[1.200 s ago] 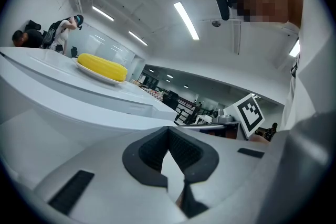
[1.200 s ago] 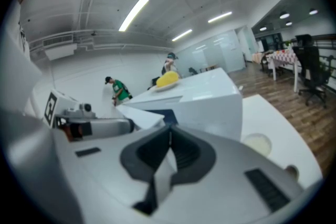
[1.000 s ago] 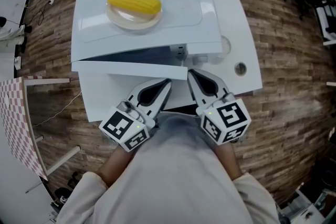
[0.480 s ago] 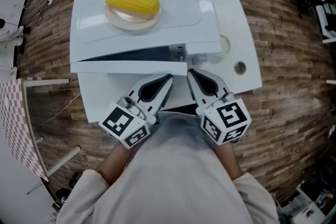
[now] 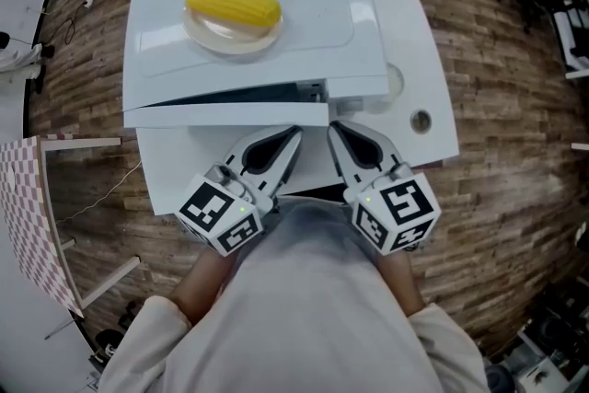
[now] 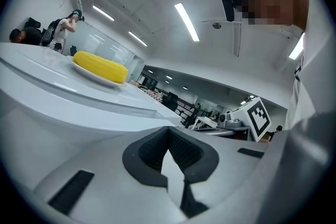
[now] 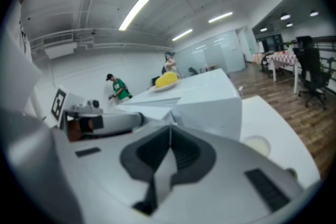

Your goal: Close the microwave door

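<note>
Door (image 5: 230, 115): narrow wedge off the microwave (image 5: 276, 32); by my judgement only the final push remains.
Left gripper (image 5: 293, 137): jaws together, empty, at door front.
Right gripper (image 5: 335, 130): jaws together, empty, just beside.

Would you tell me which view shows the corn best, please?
The head view: the corn lies whole, seen from above. The left gripper view shows it side-on; the right gripper view shows it small and far.

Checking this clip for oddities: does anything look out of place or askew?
The microwave door stands ajar, angled off the microwave with a dark gap showing. An ear of corn on a plate sits on the microwave's top, an unusual spot. Nothing looks spilled or damaged.
</note>
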Demonstrator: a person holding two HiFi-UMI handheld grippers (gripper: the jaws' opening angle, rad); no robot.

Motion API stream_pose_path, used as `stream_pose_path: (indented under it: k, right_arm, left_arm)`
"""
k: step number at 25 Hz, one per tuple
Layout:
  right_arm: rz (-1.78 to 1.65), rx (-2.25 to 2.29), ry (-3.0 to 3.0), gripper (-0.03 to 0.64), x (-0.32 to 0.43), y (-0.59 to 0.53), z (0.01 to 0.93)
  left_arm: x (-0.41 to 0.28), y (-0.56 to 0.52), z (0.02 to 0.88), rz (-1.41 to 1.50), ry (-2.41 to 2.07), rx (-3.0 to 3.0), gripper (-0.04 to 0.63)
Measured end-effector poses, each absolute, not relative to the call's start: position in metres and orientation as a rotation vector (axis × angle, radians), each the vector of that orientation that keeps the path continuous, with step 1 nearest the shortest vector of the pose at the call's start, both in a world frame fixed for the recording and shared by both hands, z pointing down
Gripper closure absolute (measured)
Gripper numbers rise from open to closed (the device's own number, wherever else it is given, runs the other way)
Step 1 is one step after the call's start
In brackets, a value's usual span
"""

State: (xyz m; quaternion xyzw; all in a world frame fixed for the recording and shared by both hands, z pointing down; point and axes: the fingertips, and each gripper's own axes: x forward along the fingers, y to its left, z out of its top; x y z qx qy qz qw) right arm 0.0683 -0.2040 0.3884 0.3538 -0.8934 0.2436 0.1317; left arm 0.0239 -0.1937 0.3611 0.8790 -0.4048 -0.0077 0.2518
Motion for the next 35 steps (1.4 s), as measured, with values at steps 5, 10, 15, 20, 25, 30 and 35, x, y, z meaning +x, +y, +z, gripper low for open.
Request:
stream_pose_path:
  k: [5,10,15,20,25,30,35]
  right_arm:
    - [0.707,0.995,-2.6,0.593,0.064,-0.203,0.388]
    - [0.698,0.95,-2.613,0.592,0.058,-0.2,0.388]
    - [0.678,0.947,-2.627,0.592,0.055,-0.203,0.385]
    - [0.679,0.954,-2.632,0.592,0.055,-0.208,0.383]
    - [0.682,0.955,-2.636,0.593,0.055,-0.211,0.382]
    - [0.689,0.962,-2.649,0.594,0.055,-0.213,0.382]
    - [0.7,0.968,-2.654,0.594,0.055,-0.214,0.381]
  left_arm:
    - [0.022,-0.198,0.362,-0.043,-1.101,2.367,0.577]
    - [0.021,-0.202,0.362,-0.086,-1.102,2.335,0.577]
    - [0.02,-0.206,0.364,-0.081,-1.105,2.335,0.576]
    - [0.019,-0.208,0.366,-0.075,-1.11,2.323,0.575]
    - [0.02,-0.208,0.368,-0.072,-1.101,2.313,0.576]
    - [0.021,-0.209,0.37,-0.068,-1.092,2.312,0.576]
    - [0.021,-0.209,0.371,-0.06,-1.083,2.313,0.576]
